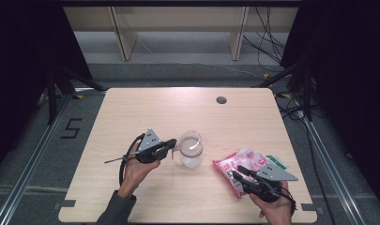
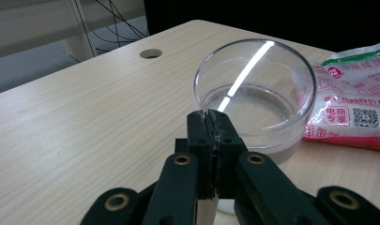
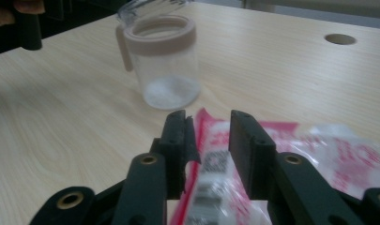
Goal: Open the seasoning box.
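While the left gripper [image 1: 174, 146] sits just left of the jar [image 1: 191, 150], its jaws are clenched on the edge of the jar's clear lid [image 2: 255, 84], which stands flipped up from the jar's pale collar [image 3: 160, 35]; in the left gripper view the two black pads meet on the thin plastic rim with no gap between them. The jar stands upright near the middle of the table [image 1: 145, 110], with a little white powder [image 3: 171, 91] lying at its bottom. To its right, near the table's front edge, lies a pink and white packet [image 1: 237, 164] with a green corner. The right gripper [image 1: 237, 172] rests over the near part of that packet, and in the right gripper view its jaws straddle the packet's edge [image 3: 209, 161], the left pad close against the film and a gap showing on the other side, so the packet sits between them without being pinched. A round hole [image 1: 221, 100] marks the far side of the table.
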A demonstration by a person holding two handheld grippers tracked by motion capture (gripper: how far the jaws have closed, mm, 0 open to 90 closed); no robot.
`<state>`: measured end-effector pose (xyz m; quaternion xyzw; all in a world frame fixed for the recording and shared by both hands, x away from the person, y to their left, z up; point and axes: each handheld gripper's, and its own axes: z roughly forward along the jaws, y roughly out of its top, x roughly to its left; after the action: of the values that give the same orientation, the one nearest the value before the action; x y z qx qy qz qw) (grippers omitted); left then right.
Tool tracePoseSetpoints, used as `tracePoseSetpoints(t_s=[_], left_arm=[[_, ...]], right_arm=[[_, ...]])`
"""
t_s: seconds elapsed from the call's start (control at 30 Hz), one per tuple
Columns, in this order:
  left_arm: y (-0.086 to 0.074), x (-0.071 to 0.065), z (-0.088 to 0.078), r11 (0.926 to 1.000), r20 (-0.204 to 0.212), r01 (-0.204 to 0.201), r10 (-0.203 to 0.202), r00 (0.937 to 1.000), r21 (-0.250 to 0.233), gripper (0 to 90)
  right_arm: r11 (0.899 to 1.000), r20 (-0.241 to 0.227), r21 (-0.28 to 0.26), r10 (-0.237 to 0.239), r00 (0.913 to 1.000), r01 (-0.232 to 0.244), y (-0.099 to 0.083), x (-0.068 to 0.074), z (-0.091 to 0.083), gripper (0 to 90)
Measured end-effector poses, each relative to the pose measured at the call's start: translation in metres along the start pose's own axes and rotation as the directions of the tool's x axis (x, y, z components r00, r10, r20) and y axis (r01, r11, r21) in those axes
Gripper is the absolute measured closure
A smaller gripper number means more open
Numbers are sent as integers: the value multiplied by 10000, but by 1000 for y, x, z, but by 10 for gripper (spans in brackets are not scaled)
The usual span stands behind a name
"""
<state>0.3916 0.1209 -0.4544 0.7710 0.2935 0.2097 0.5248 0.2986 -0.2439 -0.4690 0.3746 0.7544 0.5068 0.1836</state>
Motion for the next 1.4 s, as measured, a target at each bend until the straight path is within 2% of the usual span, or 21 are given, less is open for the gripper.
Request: tracePoseSetpoints(t_s=[0.03, 0.07, 0.1, 0.27, 0.3, 0.33, 0.5, 0.53, 0.6, 0.73, 0.77, 0.9, 0.93, 0.97, 1.03, 1.17, 1.2, 1.23, 1.33, 1.37, 1.4], left_arm=[[0, 0, 0, 10000, 17, 25, -25, 10000, -4, 878], [0, 0, 0, 10000, 16, 49, -49, 10000, -7, 878], [0, 0, 0, 10000, 9, 38, -38, 10000, -11, 878], [-1, 0, 0, 10000, 7, 2, -2, 10000, -15, 879], [0, 1, 0, 9998, 37, -204, 204, 9998, -14, 878], [-1, 0, 0, 10000, 6, -85, 85, 10000, -39, 878], [-1, 1, 0, 9998, 33, -192, 193, 9998, -60, 878], [-1, 1, 0, 9998, 30, -183, 184, 9998, -62, 877], [-1, 1, 0, 9998, 21, -200, 200, 9998, -62, 878], [-1, 1, 0, 9999, 25, -128, 129, 9999, -73, 877], [-1, 0, 0, 10000, -12, 0, 0, 10000, -78, 877], [-1, 0, 0, 10000, -32, 2, -2, 10000, -70, 876], [-1, 0, 0, 10000, -34, -8, 8, 10000, -72, 876], [-1, 0, 0, 10000, -32, -5, 5, 10000, -71, 876], [-2, 0, 0, 10000, -31, -1, 1, 10000, -71, 875], [-2, 0, 0, 9999, -13, -10, 10, 10000, -102, 873], [-2, 0, 0, 9999, -8, -13, 13, 10000, -114, 873], [-2, 1, 0, 9999, 4, -16, 16, 10000, -120, 872], [-2, 1, -1, 9999, 11, -73, 73, 10000, -86, 862], [-3, 2, -1, 9999, 15, -54, 54, 10000, -113, 855], [-3, 2, -1, 10000, 31, -20, 21, 10000, -86, 843]], right_arm=[[9994, -161, 50, -345, 9993, 346, 3, -1, 7, 732], [9996, -265, 276, 39, 9996, -31, 5, 4, 10, 750], [9983, -162, 239, -537, 9984, 540, 8, 1, 17, 772], [9986, -368, 217, -471, 9982, 479, 19, 2, 41, 817], [9980, -231, 209, -592, 9980, 597, 21, 2, 45, 826], [9984, -336, 240, -507, 9981, 516, 23, 4, 49, 836], [9957, -319, 312, -865, 9957, 875, 29, 3, 70, 869], [9972, -385, 353, -646, 9972, 659, 29, 5, 73, 879], [9948, -415, 297, -964, 9945, 977, 32, 3, 80, 894], [9962, -483, 203, -834, 9953, 844, 37, 8, 87, 900], [9942, -535, 93, -1062, 9929, 1069, 39, 7, 89, 900], [9940, -647, 318, -1028, 9926, 1050, 47, 14, 93, 900], [9921, -585, 232, -1220, 9908, 1235, 48, 14, 94, 900], [9949, -756, 120, -990, 9922, 1002, 49, 15, 97, 900], [9921, -730, -21, -1252, 9894, 1254, 51, 14, 99, 900], [9930, -735, 214, -1140, 9908, 1159, 55, 18, 101, 900], [9902, -789, -70, -1399, 9870, 1398, 56, 17, 104, 900], [9944, -672, 164, -1027, 9924, 1040, 57, 21, 103, 900], [9926, -757, 27, -1212, 9897, 1218, 61, 23, 105, 900], [9884, -804, -95, -1520, 9851, 1517, 62, 22, 106, 900], [9907, -852, -9, -1359, 9871, 1363, 62, 23, 107, 900]])
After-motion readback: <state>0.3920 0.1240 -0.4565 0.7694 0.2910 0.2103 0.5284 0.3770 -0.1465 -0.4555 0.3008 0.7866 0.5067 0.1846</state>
